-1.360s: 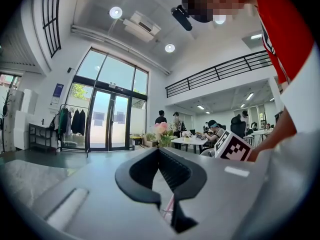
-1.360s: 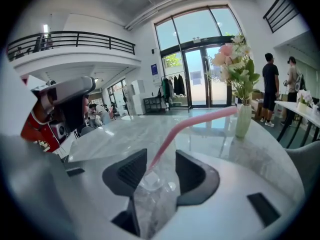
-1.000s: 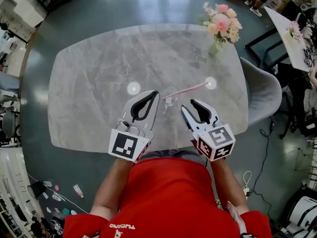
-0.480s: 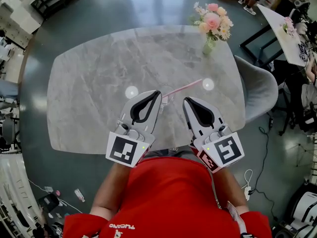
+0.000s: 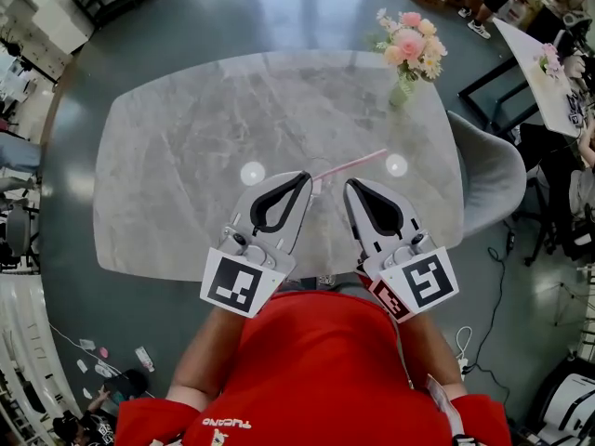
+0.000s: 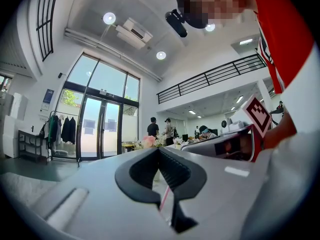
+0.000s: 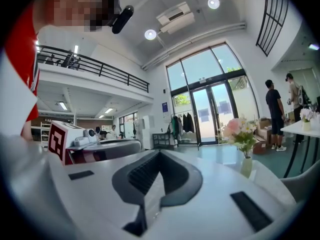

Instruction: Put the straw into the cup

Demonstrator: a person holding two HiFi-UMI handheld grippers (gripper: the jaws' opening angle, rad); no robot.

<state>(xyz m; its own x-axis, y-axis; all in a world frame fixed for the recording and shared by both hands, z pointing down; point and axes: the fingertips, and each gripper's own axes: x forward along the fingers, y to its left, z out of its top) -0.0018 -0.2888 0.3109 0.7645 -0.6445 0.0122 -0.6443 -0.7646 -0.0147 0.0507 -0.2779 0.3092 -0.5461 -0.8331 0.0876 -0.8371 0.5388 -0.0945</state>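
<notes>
Looking down on the grey marble table (image 5: 186,156), you see the straw (image 5: 353,163) as a thin, pale pink stick near the frame's centre. It slants up to the right from the clear cup (image 5: 319,190), which is hard to make out just right of your left gripper (image 5: 304,176). That gripper's jaws meet at the tips, and the straw shows through the slit behind them. Your right gripper (image 5: 351,187), just below the straw, has just been closing its jaws, now together on nothing
</notes>
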